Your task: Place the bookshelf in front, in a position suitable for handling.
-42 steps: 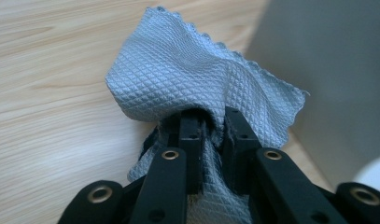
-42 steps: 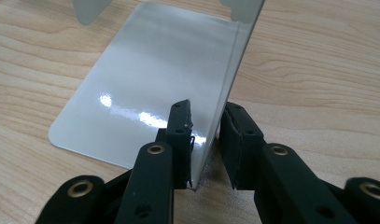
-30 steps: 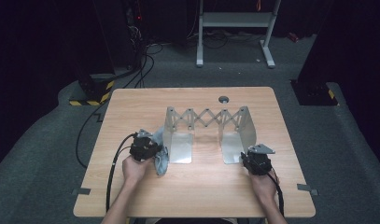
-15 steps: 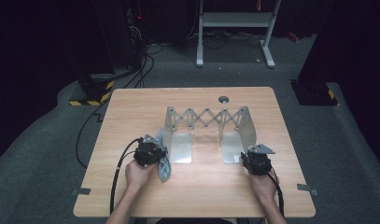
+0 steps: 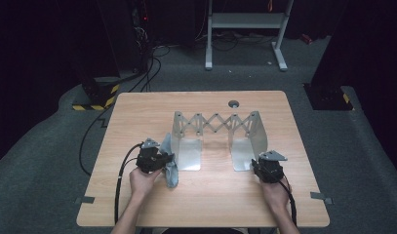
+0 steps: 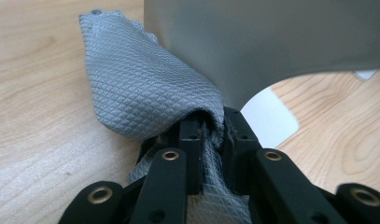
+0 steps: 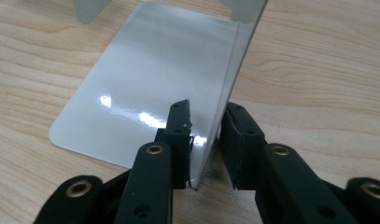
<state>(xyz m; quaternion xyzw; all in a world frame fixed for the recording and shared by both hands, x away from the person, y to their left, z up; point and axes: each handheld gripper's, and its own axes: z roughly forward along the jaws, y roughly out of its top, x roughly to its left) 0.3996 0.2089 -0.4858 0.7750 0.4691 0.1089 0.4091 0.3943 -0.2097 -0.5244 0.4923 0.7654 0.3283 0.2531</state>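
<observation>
Grey cloth [image 6: 145, 88] pinched tight in left tool [image 6: 211, 133] — right tool [image 7: 204, 135] grips right wall of metal rack [image 5: 213, 122] on table [image 5: 137, 112].

Both tools are black: the left tool [image 6: 211, 135] and right tool [image 7: 206, 140] have linked bars with brass-ringed pivots, grey three-cornered top plates and black trailing cables.

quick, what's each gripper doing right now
left gripper: closed on the grey cloth.
right gripper: jaws astride the metal rack's upright plate; grip cannot be told.
</observation>
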